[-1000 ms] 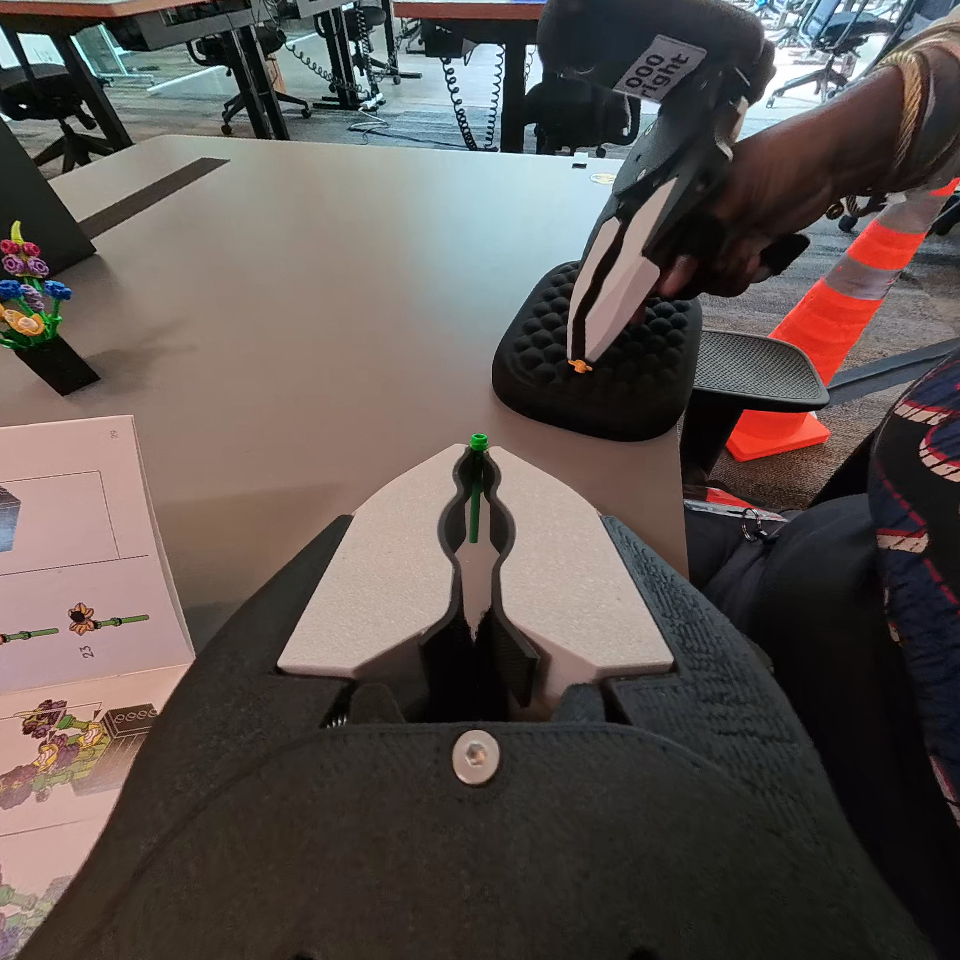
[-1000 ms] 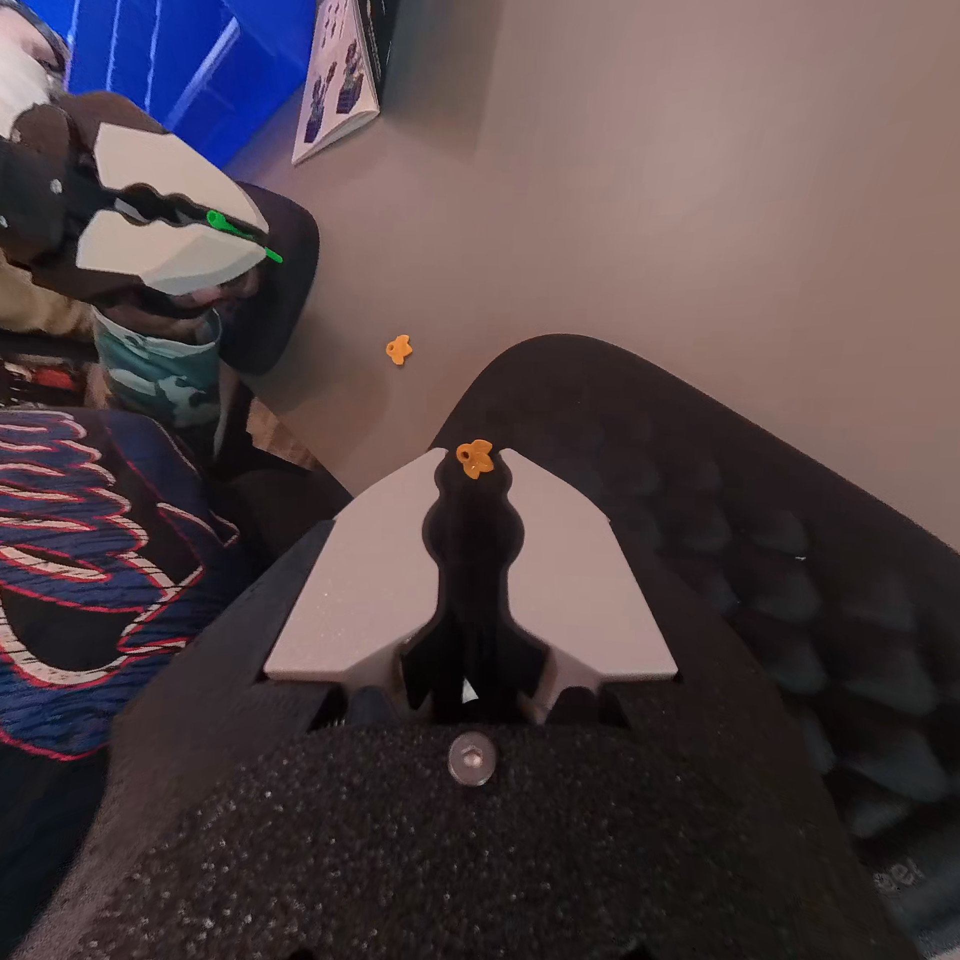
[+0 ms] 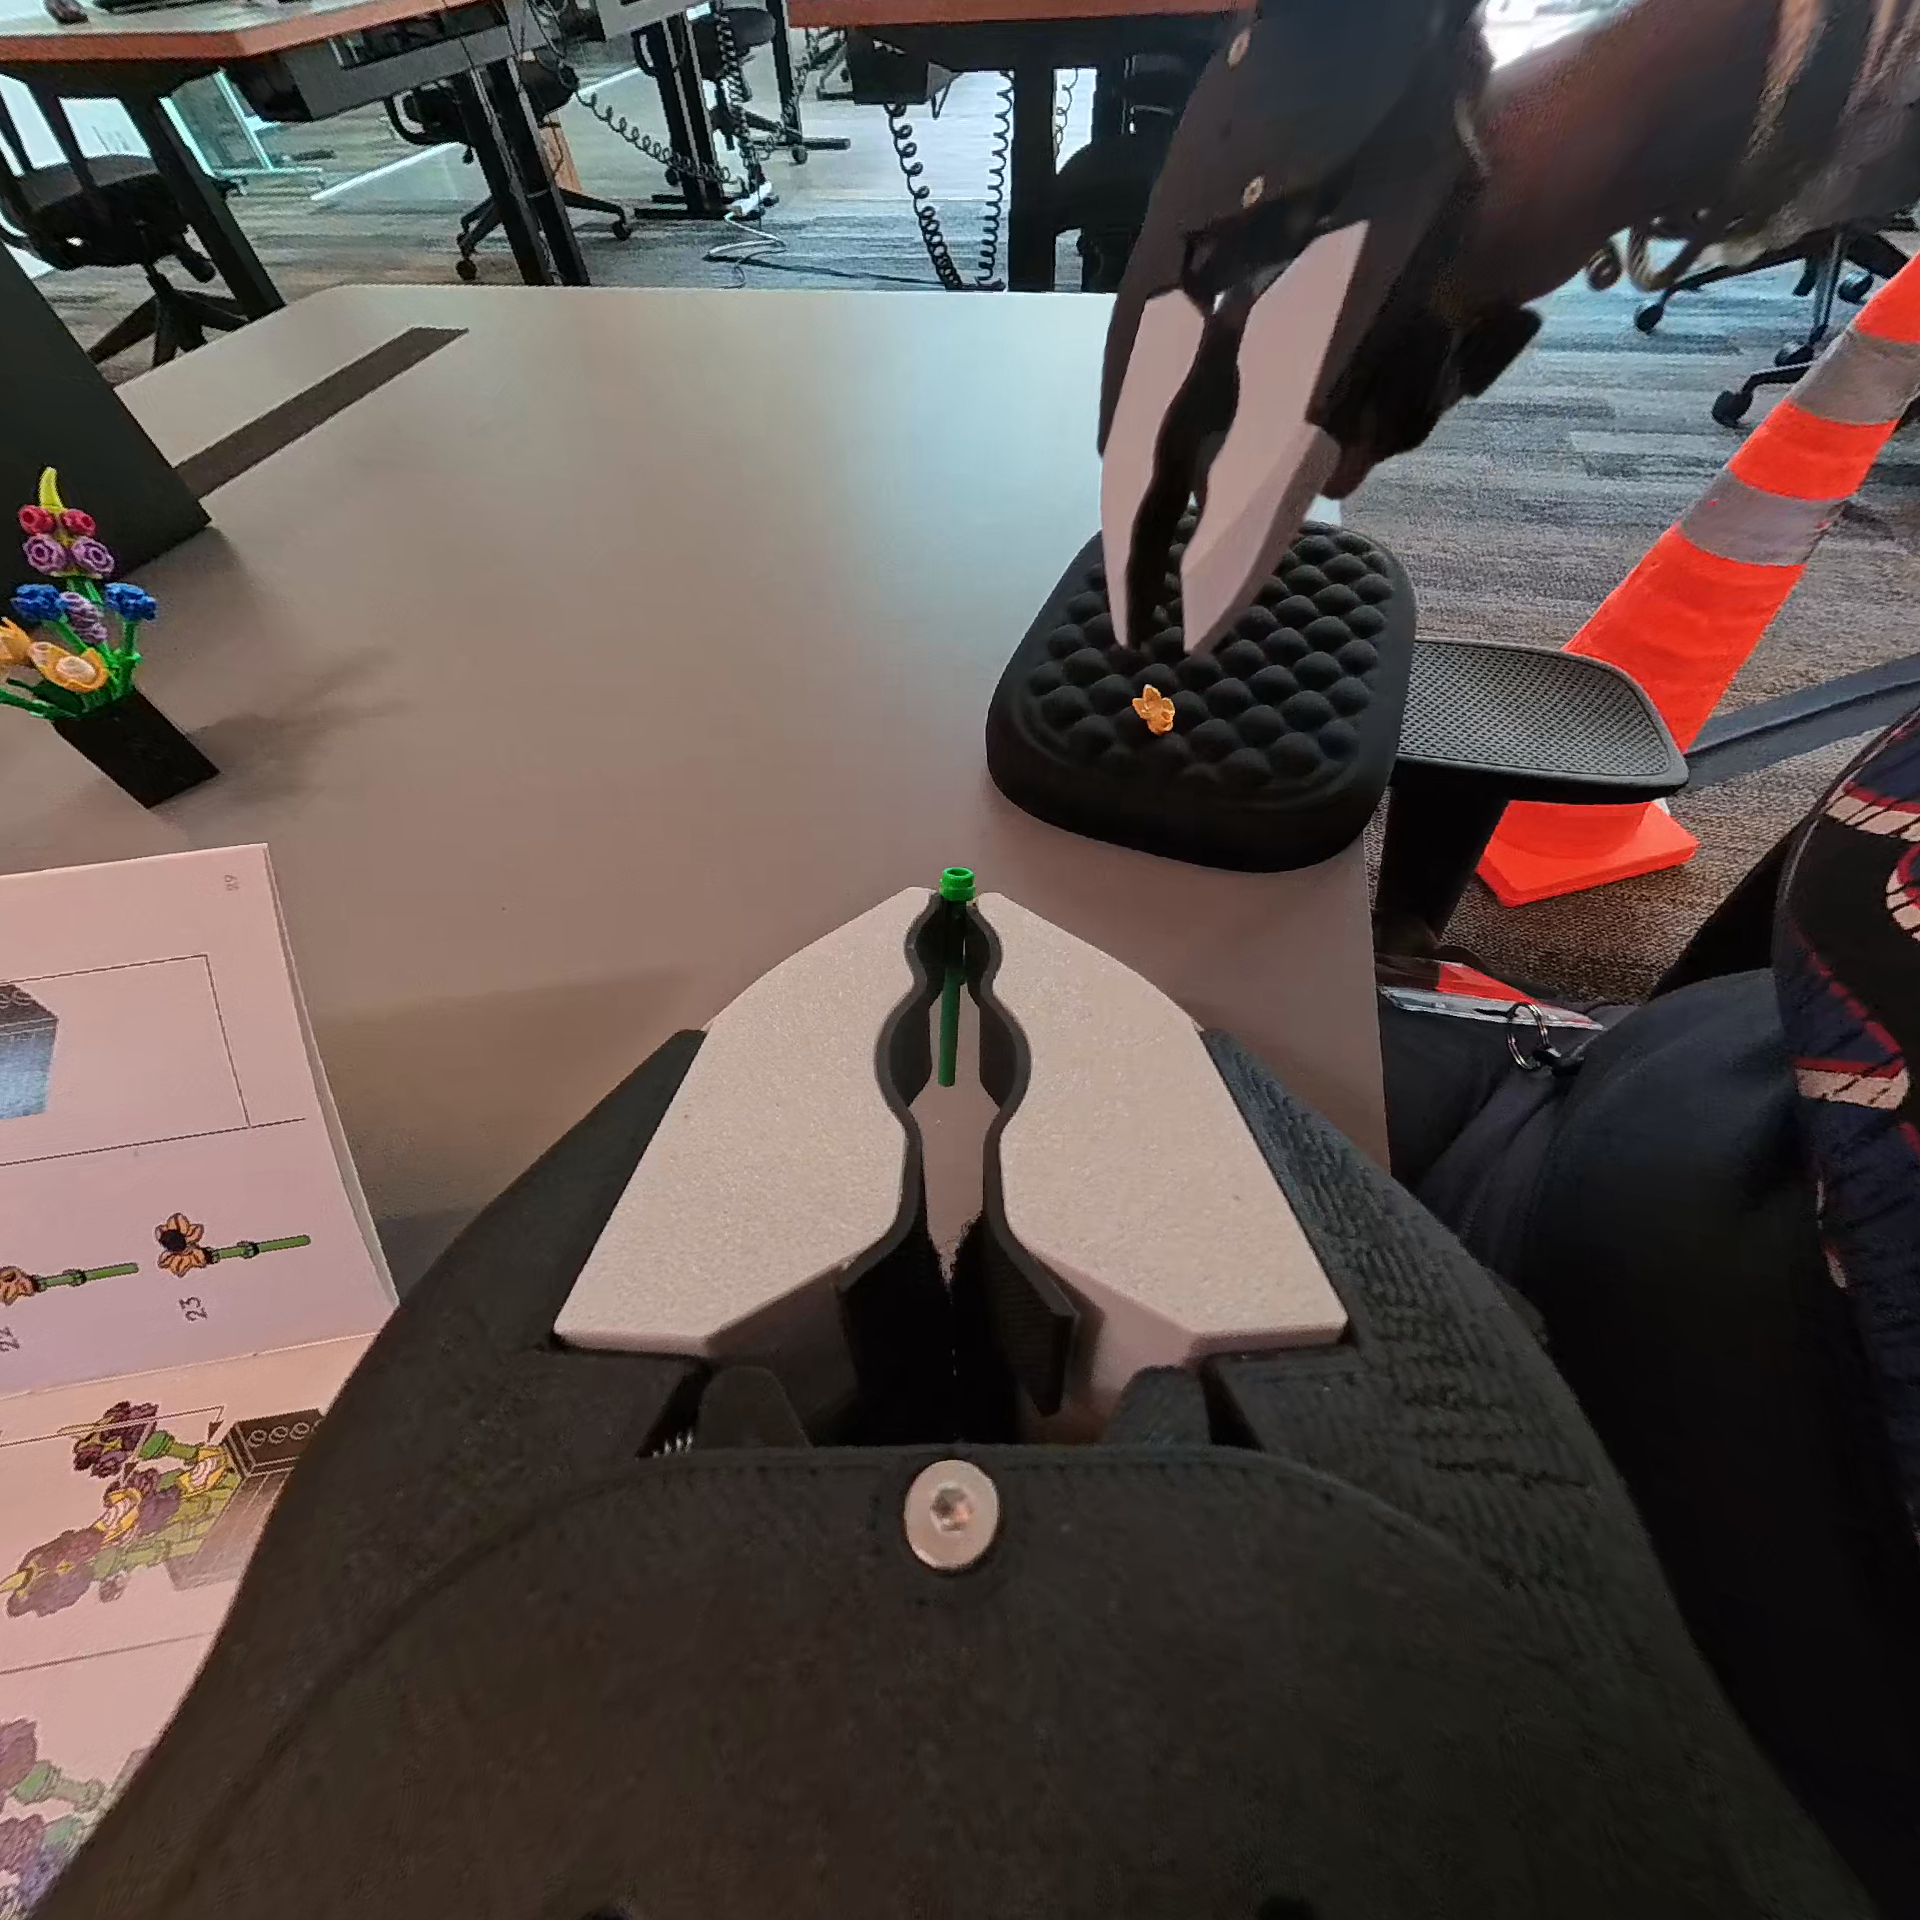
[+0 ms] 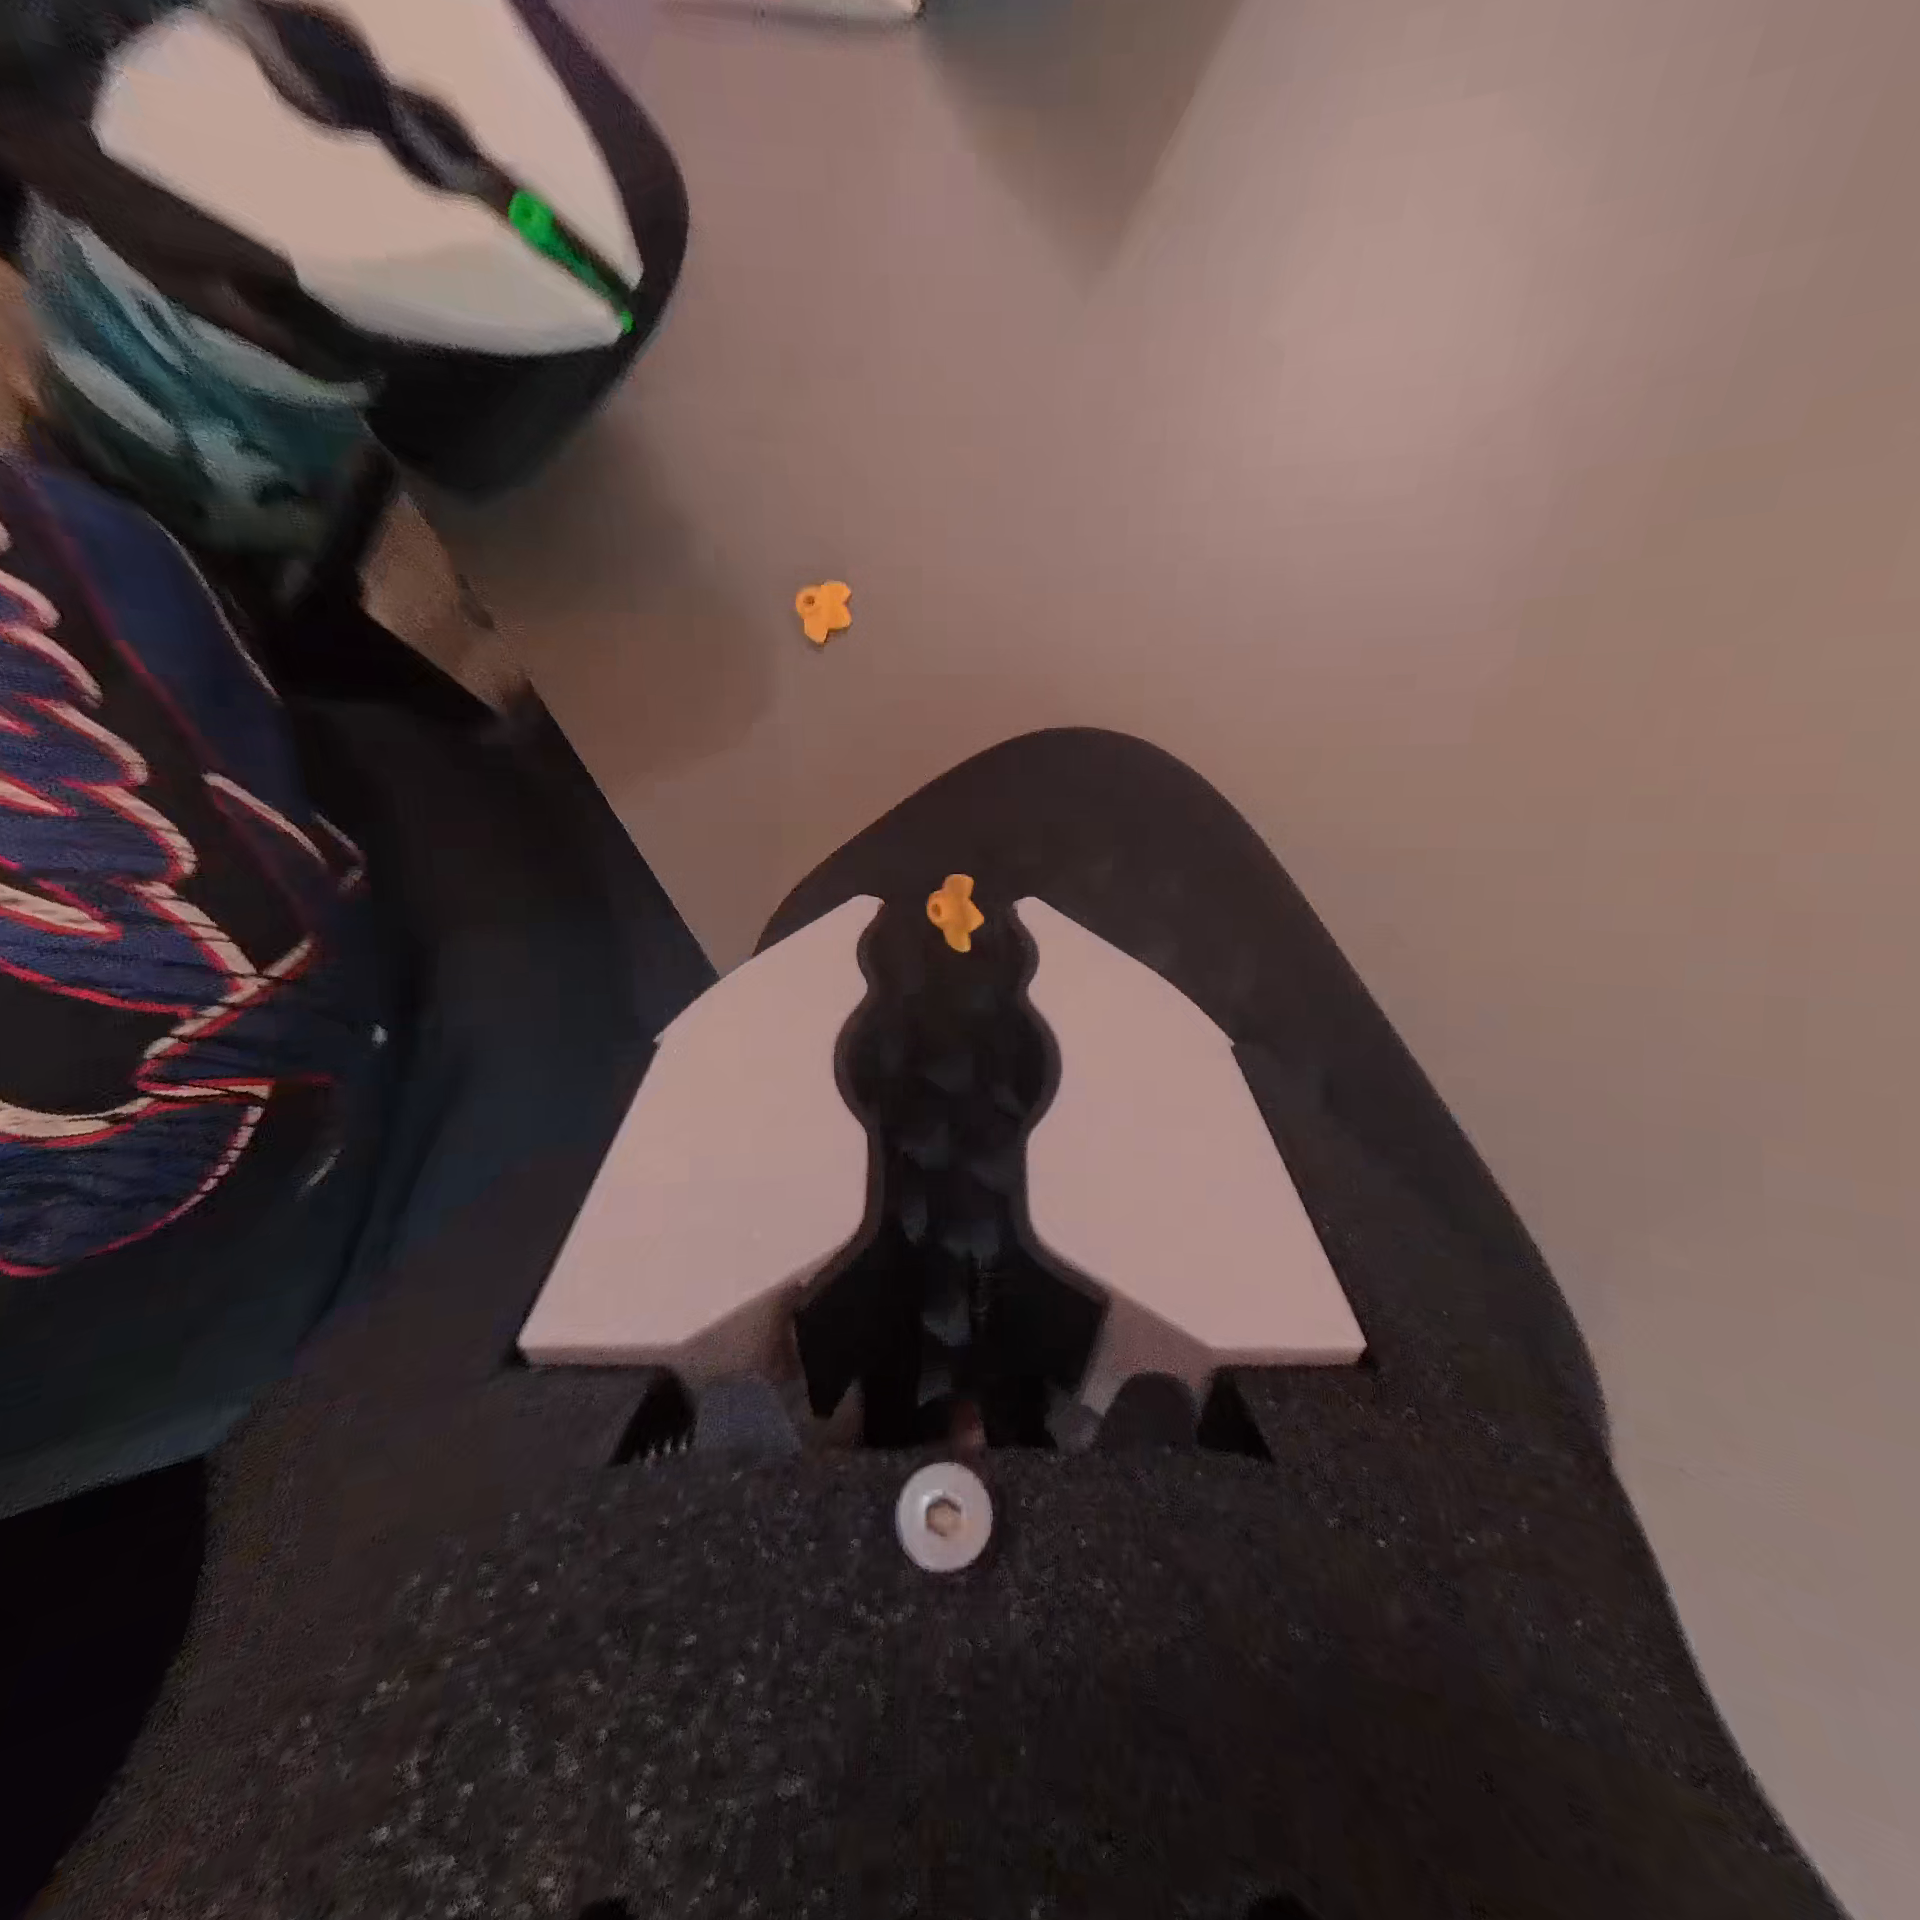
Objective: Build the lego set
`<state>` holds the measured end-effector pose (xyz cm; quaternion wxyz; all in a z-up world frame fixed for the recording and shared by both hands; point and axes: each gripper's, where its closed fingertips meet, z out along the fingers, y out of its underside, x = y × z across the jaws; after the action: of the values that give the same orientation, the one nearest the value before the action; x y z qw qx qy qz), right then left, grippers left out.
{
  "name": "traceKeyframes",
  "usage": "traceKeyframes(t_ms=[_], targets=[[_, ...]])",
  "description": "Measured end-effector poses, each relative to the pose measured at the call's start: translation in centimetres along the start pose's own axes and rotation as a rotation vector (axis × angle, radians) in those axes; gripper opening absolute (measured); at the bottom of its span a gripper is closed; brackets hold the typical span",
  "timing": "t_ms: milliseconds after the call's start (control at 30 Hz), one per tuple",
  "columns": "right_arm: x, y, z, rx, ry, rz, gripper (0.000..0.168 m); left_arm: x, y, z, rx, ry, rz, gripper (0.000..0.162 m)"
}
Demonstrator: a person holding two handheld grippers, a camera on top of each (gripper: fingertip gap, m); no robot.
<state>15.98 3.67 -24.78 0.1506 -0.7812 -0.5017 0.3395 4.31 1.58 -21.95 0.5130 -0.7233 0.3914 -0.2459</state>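
Orange plastic petal piece lies loose on the black bumpy pad, just below the parted tips of the right tongs.
Left tongs clench a thin green stem near its top. Both bits look feather-light, stiff and slippery; I'd pinch the petal by its edges, gently, or it may skip away.

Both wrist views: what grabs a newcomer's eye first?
Likely the bright green stem pinched upright at the tip of the left gripper, in the centre of the left wrist view. Next, the small orange flower piece lying on the black bumpy pad at the table's right edge, with the right gripper poised over it, jaws apart. Far left stands a colourful built bouquet.
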Motion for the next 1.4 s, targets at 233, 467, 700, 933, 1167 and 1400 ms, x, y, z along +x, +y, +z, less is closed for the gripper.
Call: traceKeyframes(t_ms=[233,467,700,933,1167,1400], targets=[[0.0,0.7,1.0,0.044,-0.130,0.016,0.019,0.0,0.0,0.0,0.005,0.012,-0.016,0.003],[0.0,0.4,1.4,0.050,-0.165,0.002,0.003,0.2,0.1,0.1,-0.006,0.024,-0.004,0.003],[-3.7,-7.9,0.4,0.420,-0.505,0.239,0.002,0.0,-1.0,-0.5,0.079,0.018,-0.001,0.003],[-8.0,-11.6,3.2,0.425,-0.912,0.436,0.002,0.3,-1.1,-0.6,0.097,-0.025,0.083,0.003],[-8.6,-11.3,4.5,0.378,-0.996,0.513,0.002,0.2,-1.2,-0.7,0.109,-0.046,0.102,0.003],[-8.4,-11.1,4.9,0.368,-0.974,0.514,0.002,0.2,-1.2,-0.7,0.107,-0.049,0.100,0.003]])
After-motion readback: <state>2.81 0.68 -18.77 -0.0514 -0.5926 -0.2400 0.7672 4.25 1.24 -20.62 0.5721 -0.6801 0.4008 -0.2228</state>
